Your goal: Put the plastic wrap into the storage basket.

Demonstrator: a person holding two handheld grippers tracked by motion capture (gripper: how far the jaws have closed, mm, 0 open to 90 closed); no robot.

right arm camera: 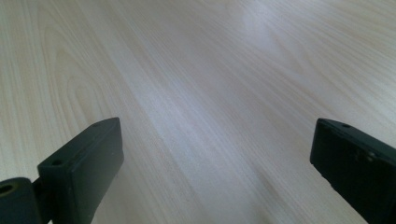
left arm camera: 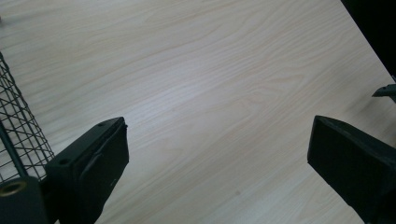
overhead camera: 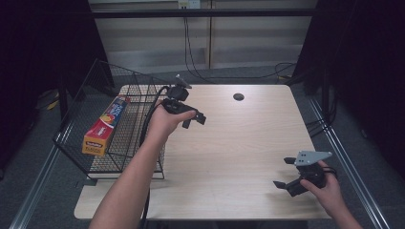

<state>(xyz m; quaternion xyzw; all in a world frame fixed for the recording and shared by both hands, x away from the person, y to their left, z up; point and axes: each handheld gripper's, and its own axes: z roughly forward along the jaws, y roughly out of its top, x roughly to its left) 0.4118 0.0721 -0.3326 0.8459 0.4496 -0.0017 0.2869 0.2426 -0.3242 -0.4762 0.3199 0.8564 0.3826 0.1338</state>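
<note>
- Left claw (overhead camera: 193,119) held just above the tabletop (overhead camera: 248,143), right beside the wire basket (overhead camera: 95,143); jaws wide apart, nothing between them. The left gripper view shows bare wood between the jaws and basket mesh (left arm camera: 18,126) at the edge.
- Long box (overhead camera: 106,125), orange and red with a blue end, likely a roll of wrap, lies inside the basket, leaning along its sloped left side, far end higher. My guess: it rests that way because the slanted mesh props it.
- Left claw points away from the basket toward the tabletop's middle. Reads as a hand between jobs at the basket, box not gripped.
- Right claw (overhead camera: 285,172) low at the near right corner, well apart from basket and box; jaws spread, empty. The right gripper view shows plain wood grain (right arm camera: 210,93). Looks parked to keep clear of the working hand.
- Small dark hole (overhead camera: 238,97) near the far edge; cable port, probably.
- Basket overhangs the left edge, open side facing the person, presumably for easy reach.
</note>
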